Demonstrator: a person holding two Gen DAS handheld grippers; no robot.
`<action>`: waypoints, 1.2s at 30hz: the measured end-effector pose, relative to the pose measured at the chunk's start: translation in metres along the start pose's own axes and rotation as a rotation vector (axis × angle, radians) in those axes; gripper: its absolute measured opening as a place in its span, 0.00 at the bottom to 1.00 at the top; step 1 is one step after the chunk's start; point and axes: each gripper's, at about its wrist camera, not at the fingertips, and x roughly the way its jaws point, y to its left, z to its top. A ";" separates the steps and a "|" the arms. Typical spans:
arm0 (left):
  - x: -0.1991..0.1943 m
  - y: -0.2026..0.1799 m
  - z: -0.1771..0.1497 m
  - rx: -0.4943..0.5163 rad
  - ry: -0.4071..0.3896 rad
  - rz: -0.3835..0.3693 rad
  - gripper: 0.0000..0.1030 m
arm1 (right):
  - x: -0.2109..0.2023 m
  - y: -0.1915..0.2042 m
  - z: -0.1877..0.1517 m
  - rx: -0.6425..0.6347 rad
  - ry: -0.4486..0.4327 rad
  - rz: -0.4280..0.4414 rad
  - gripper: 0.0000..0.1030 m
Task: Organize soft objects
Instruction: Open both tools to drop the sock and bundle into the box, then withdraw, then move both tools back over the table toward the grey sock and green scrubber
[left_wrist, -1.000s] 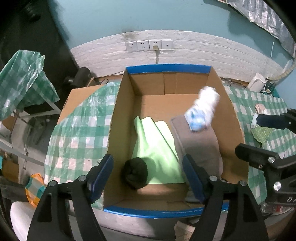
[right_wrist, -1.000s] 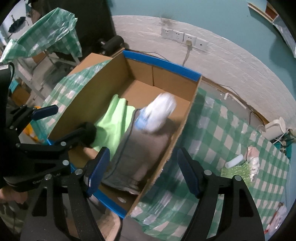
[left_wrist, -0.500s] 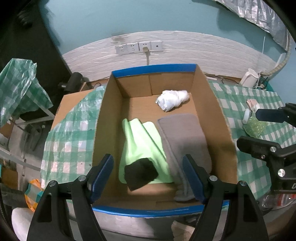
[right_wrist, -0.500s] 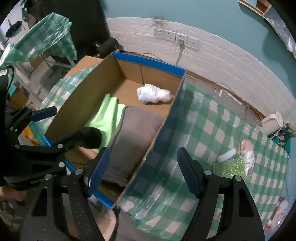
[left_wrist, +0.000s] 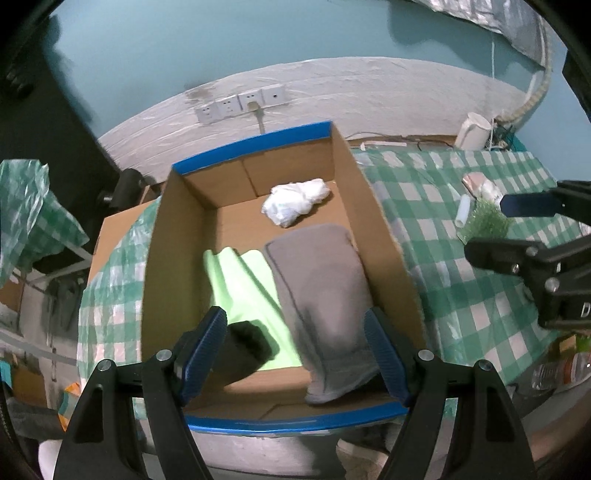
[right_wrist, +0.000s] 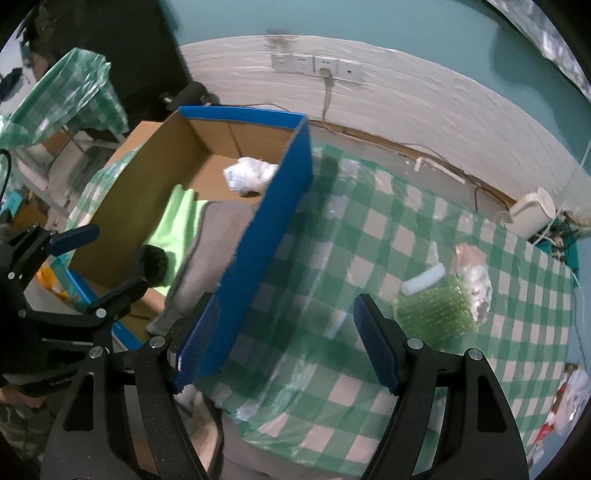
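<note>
The cardboard box (left_wrist: 373, 206) already holds a grey towel (left_wrist: 321, 291) along its right wall, a green cloth (left_wrist: 247, 284) left of that, a black bundle (left_wrist: 247, 343) at its near left, and a white crumpled bundle (left_wrist: 295, 201) by its far wall; the left tongs (left_wrist: 295, 354) hover over the box, apart and empty; the right tongs (right_wrist: 284, 339) hang right of the box over the counter (right_wrist: 388, 229), apart and empty; a green bristly pad (right_wrist: 434, 312) and a white roll (right_wrist: 423, 280) right of the box look left to gather.
</note>
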 end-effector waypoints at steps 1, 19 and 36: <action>0.000 -0.004 0.000 0.007 0.000 -0.001 0.76 | -0.001 -0.002 -0.002 0.006 0.000 -0.001 0.73; 0.001 -0.054 0.011 0.095 0.000 -0.019 0.76 | -0.014 -0.062 -0.033 0.106 -0.010 -0.014 0.73; 0.014 -0.100 0.022 0.160 0.032 -0.045 0.76 | -0.015 -0.116 -0.064 0.185 -0.001 -0.050 0.74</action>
